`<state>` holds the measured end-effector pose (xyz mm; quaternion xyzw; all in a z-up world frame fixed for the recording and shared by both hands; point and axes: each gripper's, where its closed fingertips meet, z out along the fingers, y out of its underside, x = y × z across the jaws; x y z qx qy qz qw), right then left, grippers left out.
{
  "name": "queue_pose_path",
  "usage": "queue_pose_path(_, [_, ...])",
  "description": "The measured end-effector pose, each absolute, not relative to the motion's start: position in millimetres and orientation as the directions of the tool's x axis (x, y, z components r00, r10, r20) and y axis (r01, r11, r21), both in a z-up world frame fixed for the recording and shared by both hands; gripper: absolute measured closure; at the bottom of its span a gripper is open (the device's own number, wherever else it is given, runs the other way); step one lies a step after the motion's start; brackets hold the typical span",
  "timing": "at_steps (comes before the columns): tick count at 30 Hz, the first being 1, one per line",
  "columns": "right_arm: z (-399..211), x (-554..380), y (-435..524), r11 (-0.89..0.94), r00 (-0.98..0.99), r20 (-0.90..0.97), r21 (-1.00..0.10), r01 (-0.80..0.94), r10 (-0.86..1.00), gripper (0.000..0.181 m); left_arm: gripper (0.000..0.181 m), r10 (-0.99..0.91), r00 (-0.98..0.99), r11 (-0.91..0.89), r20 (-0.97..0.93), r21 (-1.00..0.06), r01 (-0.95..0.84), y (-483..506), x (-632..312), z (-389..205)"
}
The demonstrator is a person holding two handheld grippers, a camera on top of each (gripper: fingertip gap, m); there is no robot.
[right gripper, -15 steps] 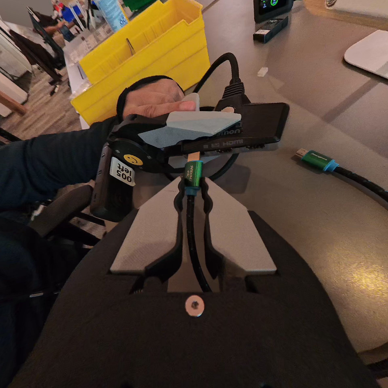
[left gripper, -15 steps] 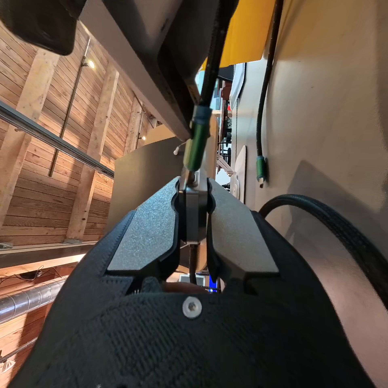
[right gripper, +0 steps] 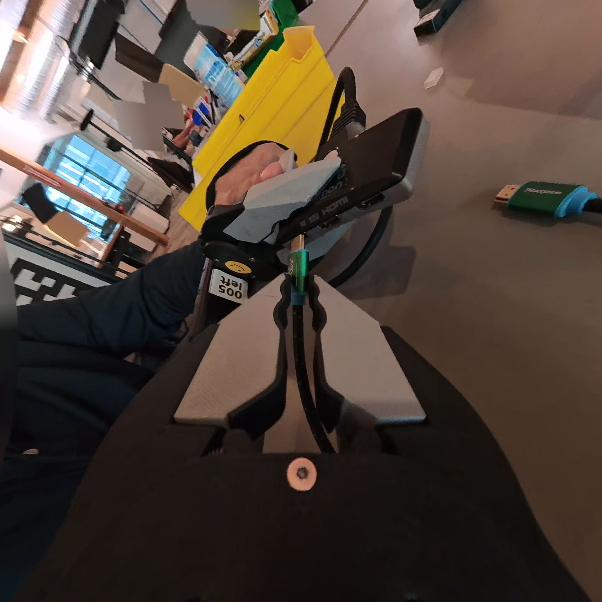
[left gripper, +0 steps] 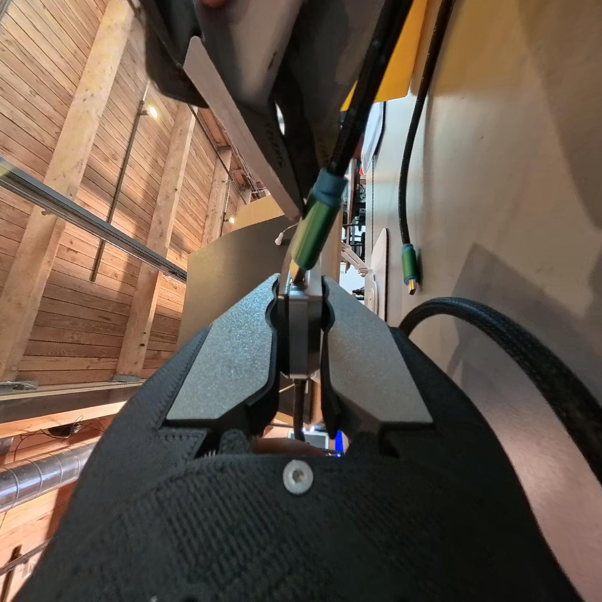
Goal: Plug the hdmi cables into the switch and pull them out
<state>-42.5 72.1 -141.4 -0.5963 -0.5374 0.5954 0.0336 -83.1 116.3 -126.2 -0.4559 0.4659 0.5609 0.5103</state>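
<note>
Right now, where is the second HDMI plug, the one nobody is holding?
In the right wrist view the spare green plug lies loose on the grey table, at the right edge, right of the switch clamped in the left tool.

two HDMI cables (right gripper: 297, 272) (right gripper: 550, 198), one switch (right gripper: 374, 169), one yellow bin (right gripper: 267, 120)

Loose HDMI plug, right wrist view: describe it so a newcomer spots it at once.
Start at the grey table and look right of the switch that the left gripper holds in the air. The loose plug lies flat on the table near the right edge. Unlike the green plug in the right gripper, nothing grips it.
</note>
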Motion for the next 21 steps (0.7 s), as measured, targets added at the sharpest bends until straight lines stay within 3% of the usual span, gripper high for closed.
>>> queue_pose_path(9, [-141.6,-39.7,70.6,-0.506,-0.299,-0.787,-0.587,0.632,0.54,0.175,0.162,0.177,-0.119,-0.029,-0.977,0.115,-0.993,115.6,-80.1,-125.4])
queue_pose_path(21, [-146.4,-40.8,67.6,-0.467,-0.299,-0.858,-0.485,0.74,0.418,0.175,0.162,0.194,-0.208,-0.036,-0.959,0.205,-0.978,112.9,-76.5,-128.1])
